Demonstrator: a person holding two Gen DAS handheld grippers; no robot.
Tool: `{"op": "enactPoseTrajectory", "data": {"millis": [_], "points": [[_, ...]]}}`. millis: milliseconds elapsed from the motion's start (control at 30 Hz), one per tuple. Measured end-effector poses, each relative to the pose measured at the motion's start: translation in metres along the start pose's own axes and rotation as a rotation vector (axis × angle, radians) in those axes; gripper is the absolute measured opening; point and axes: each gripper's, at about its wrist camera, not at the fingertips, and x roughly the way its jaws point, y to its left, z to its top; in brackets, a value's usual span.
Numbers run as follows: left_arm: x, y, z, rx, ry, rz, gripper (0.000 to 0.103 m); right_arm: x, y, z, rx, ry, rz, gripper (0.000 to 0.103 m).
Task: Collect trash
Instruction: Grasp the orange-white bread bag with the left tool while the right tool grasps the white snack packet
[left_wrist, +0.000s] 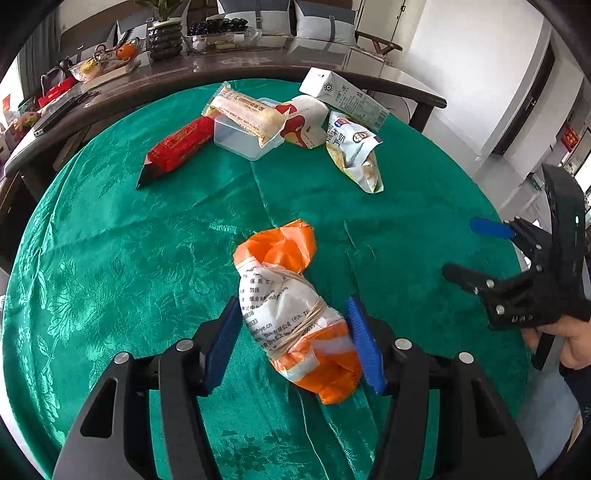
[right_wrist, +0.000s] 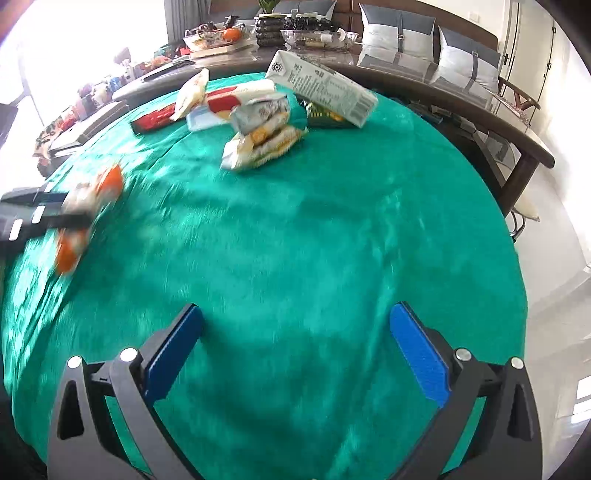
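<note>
An orange and white wrapper bundle, tied with rubber bands, sits between the blue pads of my left gripper, which is shut on it over the green tablecloth. It also shows blurred in the right wrist view, held by the left gripper. My right gripper is open and empty above the cloth; it shows at the right of the left wrist view. More trash lies at the far side: a red wrapper, a clear plastic box, a snack bag and a white carton.
A cream wrapper lies on the plastic box, next to a red and white cup. A dark long table with a fruit bowl, plant pot and glass dish curves behind the round table. White floor lies to the right.
</note>
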Motion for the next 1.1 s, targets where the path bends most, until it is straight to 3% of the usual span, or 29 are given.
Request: {"op": "enactPoseTrajectory", "data": {"millis": [33, 100, 233, 367, 400, 433, 500, 567, 833, 900, 1000, 1100], "points": [[0.003, 0.000, -0.002, -0.014, -0.009, 0.020, 0.081, 0.005, 0.004, 0.013, 0.010, -0.013, 0.026, 0.098], [0.005, 0.000, -0.005, -0.035, -0.022, 0.055, 0.090, 0.020, 0.015, 0.040, -0.003, -0.015, 0.041, 0.098], [0.014, -0.001, -0.010, -0.024, -0.025, 0.114, 0.091, 0.053, 0.026, 0.085, -0.010, -0.018, 0.021, 0.098], [0.015, 0.002, -0.013, -0.024, -0.042, 0.138, 0.095, 0.073, 0.031, 0.101, -0.043, -0.007, -0.007, 0.096], [0.016, 0.003, -0.015, -0.025, -0.049, 0.137, 0.096, 0.075, 0.031, 0.100, -0.050, -0.006, -0.007, 0.082], [0.017, 0.002, -0.016, -0.019, -0.056, 0.142, 0.097, 0.075, 0.030, 0.099, -0.051, -0.010, 0.004, 0.062], [0.018, 0.000, -0.016, -0.008, -0.055, 0.159, 0.097, 0.066, 0.026, 0.090, -0.028, -0.040, 0.020, 0.043], [0.018, -0.001, -0.018, -0.004, -0.056, 0.168, 0.097, 0.057, 0.024, 0.080, -0.034, -0.052, 0.015, 0.038], [0.019, -0.001, -0.017, -0.006, -0.057, 0.167, 0.098, -0.006, 0.033, -0.004, -0.026, -0.068, 0.123, 0.037], [0.019, -0.002, -0.017, -0.007, -0.057, 0.170, 0.098, -0.007, 0.037, -0.010, -0.029, -0.059, 0.098, 0.044], [0.019, -0.003, -0.017, -0.012, -0.057, 0.177, 0.099, -0.007, 0.041, -0.010, -0.032, -0.057, 0.078, 0.065], [0.019, -0.003, -0.017, -0.016, -0.058, 0.182, 0.099, -0.004, 0.037, -0.009, -0.013, -0.049, 0.093, 0.068]]}}
